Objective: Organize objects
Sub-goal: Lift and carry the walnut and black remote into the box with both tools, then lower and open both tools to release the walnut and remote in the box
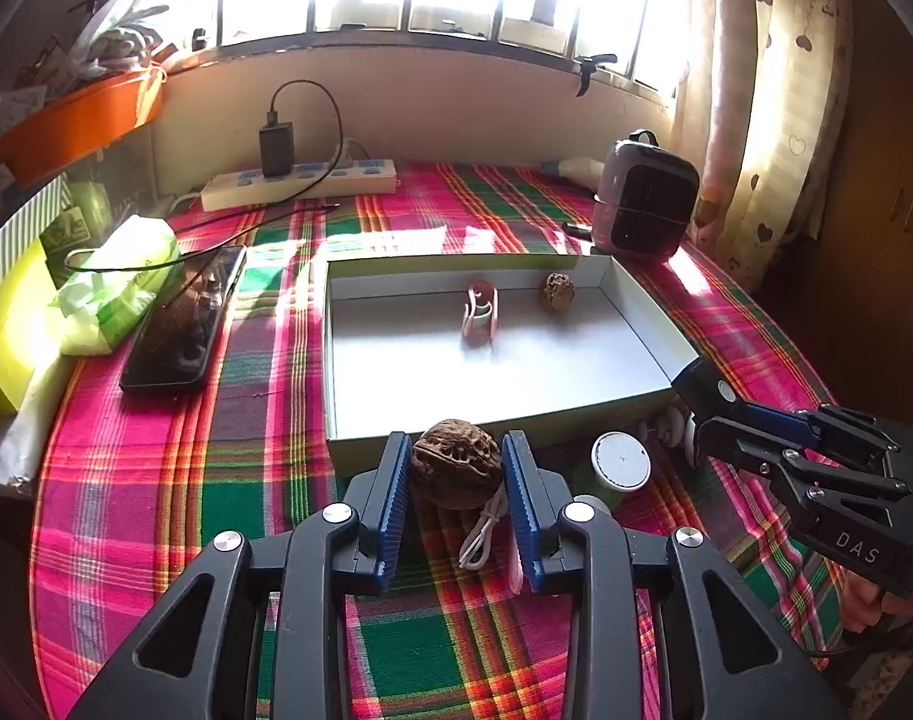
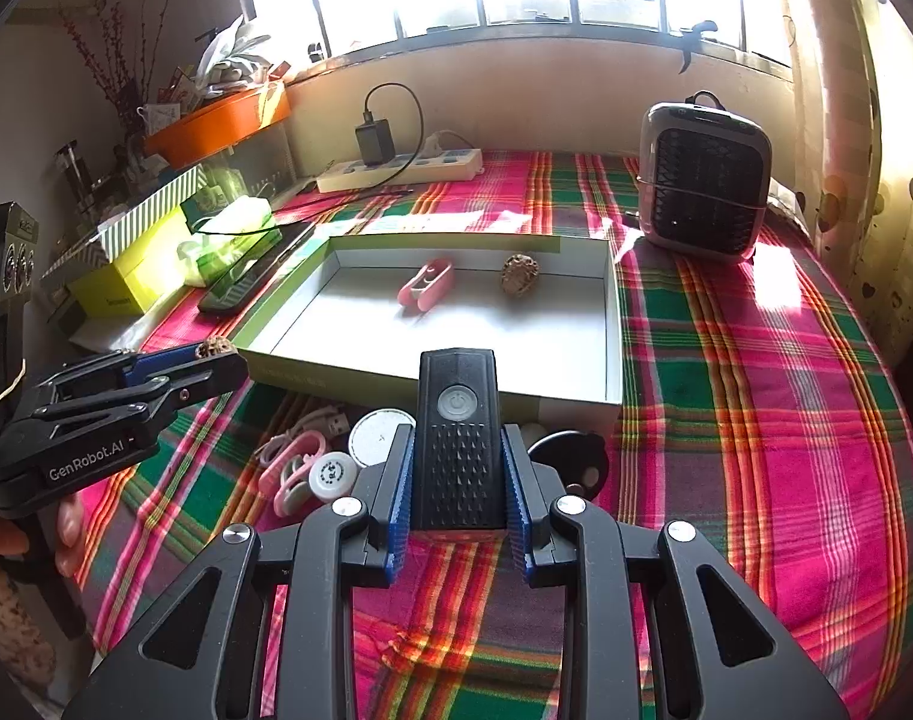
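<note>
L fingers: left gripper (image 1: 456,468) is clamped on a walnut (image 1: 455,462), blue pads snug on both sides. It looks lifted a bit off the cloth, just short of the box's near wall.

R fingers: right gripper (image 2: 459,474) is closed on a black flashlight (image 2: 457,438), power button facing up, nose pointing at the box. Also right at the near wall, not inside yet.

Box: shallow white box (image 1: 648,324) in the middle of the table, open top. Already in there: 2nd walnut (image 1: 556,291) by the far wall + a pink clip (image 1: 480,313) next to it, apart from each other.

Still outside: stuff bunched on the cloth just in front of the box, btw the two grippers. White round cap (image 2: 379,438), smaller white disc (image 2: 334,476), pink clips (image 2: 291,468), a white USB cable (image 2: 324,420), and a dark round thing (image 2: 567,456) I can't ID.

Progress: imo maybe a third done. 2 items binned, 2 in hand, prob 5ish left on the cloth.

Next up (guess): both hands go fwd over the near wall and let go inside. Walnut may roll, so set it down low.

Bg clutter: phone (image 1: 183,324), power strip (image 1: 300,183), small heater (image 1: 645,198). Prob not part of the job, can't say for sure.
</note>
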### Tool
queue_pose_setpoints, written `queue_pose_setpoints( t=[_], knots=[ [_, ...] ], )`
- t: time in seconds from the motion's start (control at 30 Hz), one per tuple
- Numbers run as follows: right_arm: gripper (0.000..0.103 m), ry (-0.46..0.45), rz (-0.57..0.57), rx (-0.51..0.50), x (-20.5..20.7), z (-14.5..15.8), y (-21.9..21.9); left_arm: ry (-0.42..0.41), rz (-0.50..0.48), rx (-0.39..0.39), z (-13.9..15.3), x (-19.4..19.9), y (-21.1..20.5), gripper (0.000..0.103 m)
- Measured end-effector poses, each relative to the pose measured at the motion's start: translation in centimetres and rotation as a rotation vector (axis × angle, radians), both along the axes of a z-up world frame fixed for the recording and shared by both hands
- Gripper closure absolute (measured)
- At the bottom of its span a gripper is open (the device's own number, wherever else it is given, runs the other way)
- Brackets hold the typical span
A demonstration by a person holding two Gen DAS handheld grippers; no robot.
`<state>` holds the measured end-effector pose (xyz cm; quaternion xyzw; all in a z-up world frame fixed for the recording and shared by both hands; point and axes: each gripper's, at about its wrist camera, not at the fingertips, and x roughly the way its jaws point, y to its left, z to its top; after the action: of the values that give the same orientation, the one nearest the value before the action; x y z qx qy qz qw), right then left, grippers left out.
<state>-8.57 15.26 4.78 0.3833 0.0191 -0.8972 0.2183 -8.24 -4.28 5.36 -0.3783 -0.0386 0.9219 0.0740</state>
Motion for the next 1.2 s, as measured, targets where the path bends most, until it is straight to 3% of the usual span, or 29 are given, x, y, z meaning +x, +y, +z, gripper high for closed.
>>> queue_pose_setpoints(
  t=[0.53, 1.2],
  knots=[
    [0.075, -0.055, -0.018, 0.000, -6.3, 0.6, -0.9, -0.026, -0.019, -0.024, 0.0, -6.1, 0.2, 0.074],
    [0.075, -0.172, 0.018, 0.073, -13.1, -2.1, -5.4, -0.113, 0.001, -0.059, -2.5, -13.7, -1.0, 0.074]
  ],
)
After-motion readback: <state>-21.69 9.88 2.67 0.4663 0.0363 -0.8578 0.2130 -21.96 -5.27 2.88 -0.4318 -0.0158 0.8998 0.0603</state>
